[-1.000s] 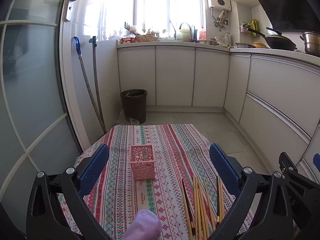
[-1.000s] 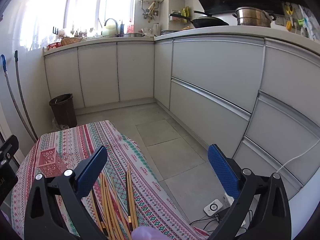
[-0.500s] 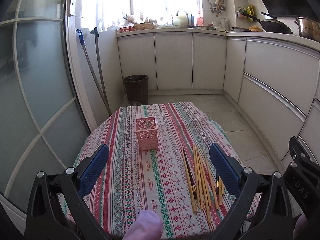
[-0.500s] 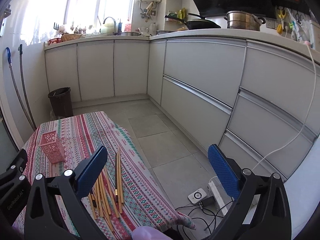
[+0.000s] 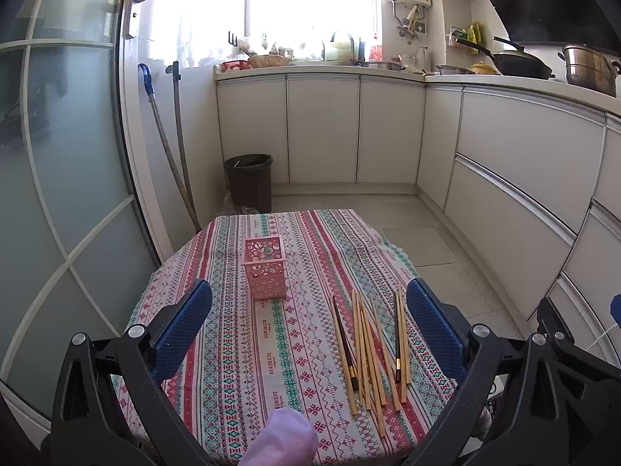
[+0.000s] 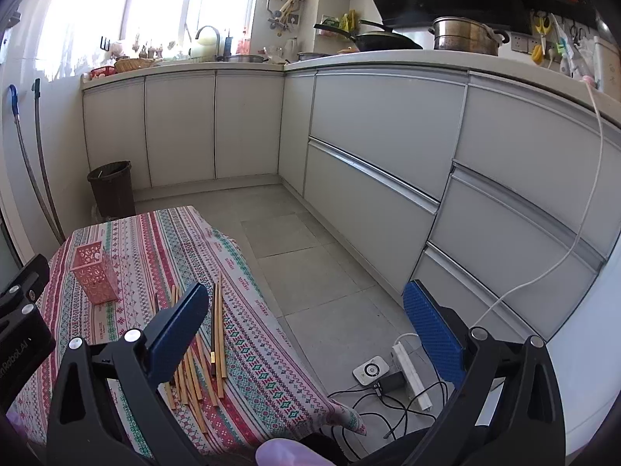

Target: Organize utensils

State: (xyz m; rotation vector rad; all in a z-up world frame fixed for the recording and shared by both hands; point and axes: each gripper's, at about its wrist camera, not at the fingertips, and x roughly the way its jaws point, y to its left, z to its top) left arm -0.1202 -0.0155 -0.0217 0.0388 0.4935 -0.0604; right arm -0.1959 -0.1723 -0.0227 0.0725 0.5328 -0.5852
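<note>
A pink perforated holder [image 5: 264,270] [image 6: 95,273] stands upright near the middle of the small table [image 5: 233,349], which wears a striped patterned cloth. Several wooden chopsticks [image 5: 368,345] [image 6: 202,357] lie loose on the cloth to the holder's right, some with dark tips. My left gripper [image 5: 308,334] hovers open above the table's near half, nothing between its blue pads. My right gripper [image 6: 302,326] is open too, held off the table's right edge above the floor; its left pad hides part of the chopsticks.
White kitchen cabinets [image 5: 322,128] run along the back and right. A dark bin [image 5: 249,180] and two mop handles [image 5: 170,147] stand behind the table by a frosted glass door [image 5: 58,194]. A power strip and cables [image 6: 407,372] lie on the floor at right.
Both grippers have risen and pulled back from the table, so the holder and chopsticks now show in full. Both stay open.
</note>
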